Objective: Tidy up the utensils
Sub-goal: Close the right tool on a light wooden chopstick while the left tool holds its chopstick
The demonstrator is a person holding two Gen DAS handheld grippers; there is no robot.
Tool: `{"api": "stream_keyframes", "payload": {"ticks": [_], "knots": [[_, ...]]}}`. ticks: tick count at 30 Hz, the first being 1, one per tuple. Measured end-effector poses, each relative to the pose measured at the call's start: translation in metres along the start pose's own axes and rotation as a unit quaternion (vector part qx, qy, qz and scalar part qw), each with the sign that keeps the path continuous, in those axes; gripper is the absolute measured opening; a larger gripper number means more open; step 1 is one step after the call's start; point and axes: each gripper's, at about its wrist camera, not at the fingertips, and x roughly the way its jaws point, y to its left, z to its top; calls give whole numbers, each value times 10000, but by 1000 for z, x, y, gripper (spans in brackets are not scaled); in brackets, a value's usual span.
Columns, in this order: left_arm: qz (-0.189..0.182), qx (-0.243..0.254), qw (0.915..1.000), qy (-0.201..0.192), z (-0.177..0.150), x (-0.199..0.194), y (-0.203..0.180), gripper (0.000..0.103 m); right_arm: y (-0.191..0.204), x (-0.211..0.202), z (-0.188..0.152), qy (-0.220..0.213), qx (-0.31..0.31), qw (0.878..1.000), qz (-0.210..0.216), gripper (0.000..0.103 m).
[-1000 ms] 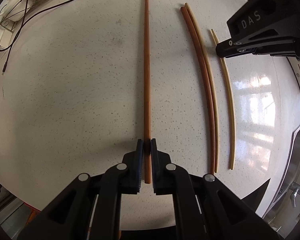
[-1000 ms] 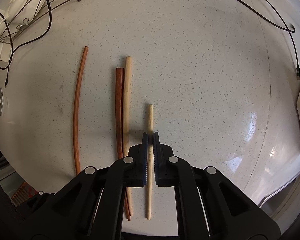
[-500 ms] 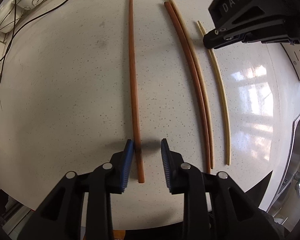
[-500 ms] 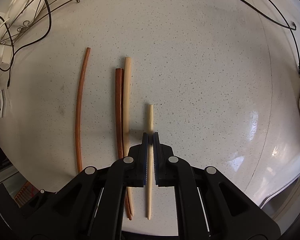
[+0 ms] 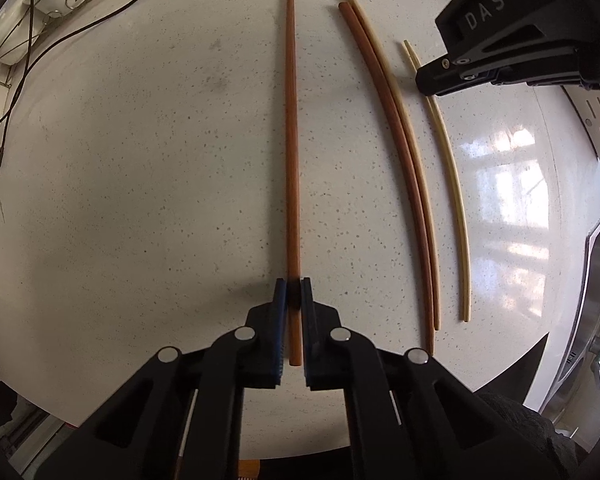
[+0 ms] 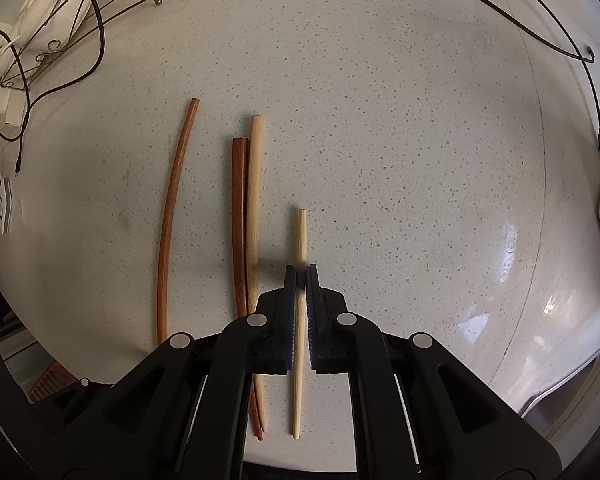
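Speckled counter (image 5: 140,200): left gripper (image 5: 293,298) just reclosed, pinching brown chopstick (image 5: 292,140) between pads.

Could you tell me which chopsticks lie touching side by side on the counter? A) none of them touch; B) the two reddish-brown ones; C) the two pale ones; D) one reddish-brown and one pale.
D: in the right wrist view the shorter reddish-brown chopstick lies against the long pale chopstick, while the other two lie apart.

"DAS" (white letters) on the right gripper (image 5: 436,84).
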Motion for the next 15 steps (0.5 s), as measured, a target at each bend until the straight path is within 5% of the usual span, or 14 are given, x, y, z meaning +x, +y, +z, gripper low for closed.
{"api": "stream_keyframes", "payload": {"ticks": [15], "knots": [[-369, -195, 9979, -505, -5, -32, 26, 6, -15, -18, -6, -171, 109, 9996, 221, 5]]}}
